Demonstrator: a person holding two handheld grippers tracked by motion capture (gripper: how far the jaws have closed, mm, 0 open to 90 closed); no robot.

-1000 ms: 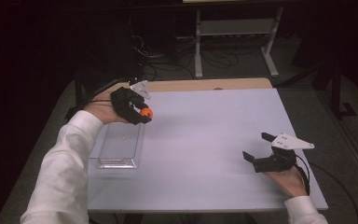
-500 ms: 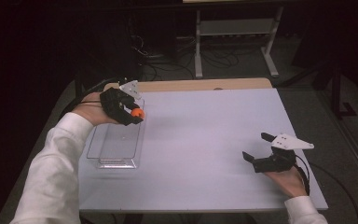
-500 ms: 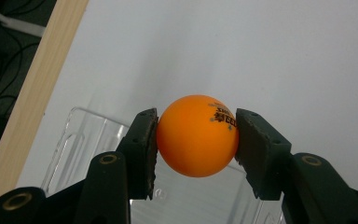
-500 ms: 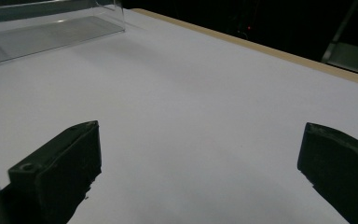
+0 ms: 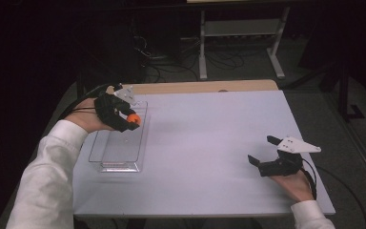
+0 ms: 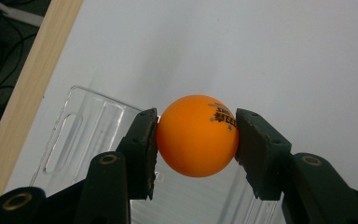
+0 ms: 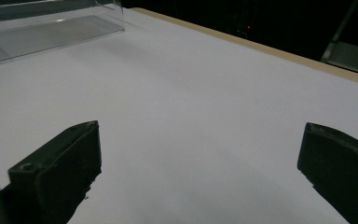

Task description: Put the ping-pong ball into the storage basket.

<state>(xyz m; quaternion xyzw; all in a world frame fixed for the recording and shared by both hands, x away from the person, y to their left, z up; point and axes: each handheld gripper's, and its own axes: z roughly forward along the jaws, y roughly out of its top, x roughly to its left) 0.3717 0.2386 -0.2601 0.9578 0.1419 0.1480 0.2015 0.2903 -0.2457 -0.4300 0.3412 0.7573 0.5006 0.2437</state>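
One ball: a single orange ball [image 6: 197, 135] sits clamped between the pads of the left tool [image 5: 129, 120], with print on its upper right side in the left gripper view.
Left tool state: closed on the ball, pads pressing it from both sides; nothing else is between them.
Right tool state: the right tool [image 5: 263, 152] has its jaws standing wide apart with nothing between them, resting low over the bench [image 5: 209, 143] near its right front corner.
Key relation: the clear tray [image 5: 119, 148] lies directly below and just behind the ball as the left tool looks at it; in the high view the ball hangs over the tray's far end, near its right wall.
Tray long axis: runs from the person's side toward the far edge of the bench, roughly in line with the left forearm.
Nearer hand: the left one, already above the tray; the right tool is well apart from it, across the bench.
Likely next move: lower and release, judging from the ball's place over the tray.
Count: one ball, one tray, two tools, one bench.
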